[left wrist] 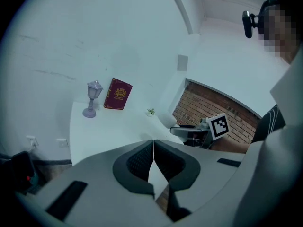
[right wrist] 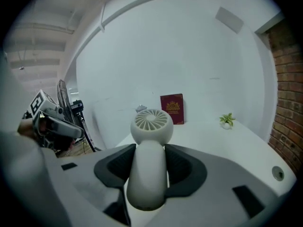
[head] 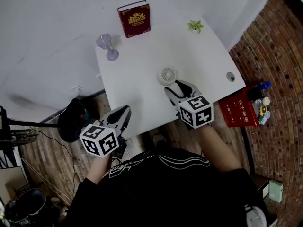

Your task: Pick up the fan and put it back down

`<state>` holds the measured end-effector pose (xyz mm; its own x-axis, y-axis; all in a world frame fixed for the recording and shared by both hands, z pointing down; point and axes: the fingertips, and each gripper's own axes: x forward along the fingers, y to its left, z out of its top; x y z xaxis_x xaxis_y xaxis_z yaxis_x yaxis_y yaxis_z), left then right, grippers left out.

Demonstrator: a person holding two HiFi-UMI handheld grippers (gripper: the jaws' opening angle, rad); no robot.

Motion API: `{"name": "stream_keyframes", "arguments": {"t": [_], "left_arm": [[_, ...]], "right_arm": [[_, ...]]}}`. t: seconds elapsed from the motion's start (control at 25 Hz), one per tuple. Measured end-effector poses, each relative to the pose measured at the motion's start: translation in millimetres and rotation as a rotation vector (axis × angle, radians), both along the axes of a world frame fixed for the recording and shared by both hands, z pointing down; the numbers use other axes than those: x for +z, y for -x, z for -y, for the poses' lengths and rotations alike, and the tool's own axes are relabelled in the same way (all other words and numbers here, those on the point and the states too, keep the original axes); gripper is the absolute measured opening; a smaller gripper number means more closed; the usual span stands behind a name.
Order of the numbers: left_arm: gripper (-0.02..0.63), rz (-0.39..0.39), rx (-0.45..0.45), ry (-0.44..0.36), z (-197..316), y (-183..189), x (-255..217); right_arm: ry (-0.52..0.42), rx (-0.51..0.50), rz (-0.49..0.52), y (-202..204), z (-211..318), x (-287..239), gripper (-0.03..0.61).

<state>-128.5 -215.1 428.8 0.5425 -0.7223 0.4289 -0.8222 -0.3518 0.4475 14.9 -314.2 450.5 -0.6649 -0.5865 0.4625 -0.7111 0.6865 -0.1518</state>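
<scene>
– Right gripper view: what sits between the jaws?

– The white handle of the fan (right wrist: 151, 124). The right gripper (right wrist: 150, 167) has both dark pads pressed on it, about half open, with the round grille end sticking out past the jaws and tilted up toward the wall.

– And from the head view?

– The fan (head: 167, 75) is held clear of the white table (head: 142, 79), over its near right part, with the right gripper (head: 179, 88) just behind the grille.

– What about the other hand?

– The left gripper (left wrist: 153, 150) has its jaws closed together with nothing in them. In the head view the left gripper (head: 120, 119) is at the table's near left corner, well apart from the fan.

– What else is on the table?

– A dark red book (head: 134, 19) stands at the far edge, a small purple lamp (head: 108, 45) is at the far left corner, and a little green plant (head: 195, 26) is at the far right. All three are well away from both grippers.
</scene>
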Motion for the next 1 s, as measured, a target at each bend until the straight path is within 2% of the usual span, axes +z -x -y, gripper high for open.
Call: {"name": "stream_keyframes", "arguments": {"t": [0.16, 0.4, 0.68, 1.0], "left_arm": [[0.032, -0.035, -0.023, -0.02, -14.7, -0.3, -7.6], [0.032, -0.025, -0.005, -0.07, -37.8, -0.6, -24.8], [0.032, -0.044, 0.013, -0.113, -59.0, -5.5, -39.4], [0.032, -0.044, 0.022, -0.121, -69.6, -6.8, -42.3]], "right_arm": [[-0.067, -0.035, 0.033, 6.5, -29.1, -33.6, 0.19], [-0.159, -0.074, 0.051, 11.9, -70.7, -76.7, 0.19], [-0.204, -0.077, 0.076, 10.2, -104.0, -102.7, 0.19], [-0.187, -0.064, 0.085, 4.7, -118.2, -99.9, 0.19]]}}
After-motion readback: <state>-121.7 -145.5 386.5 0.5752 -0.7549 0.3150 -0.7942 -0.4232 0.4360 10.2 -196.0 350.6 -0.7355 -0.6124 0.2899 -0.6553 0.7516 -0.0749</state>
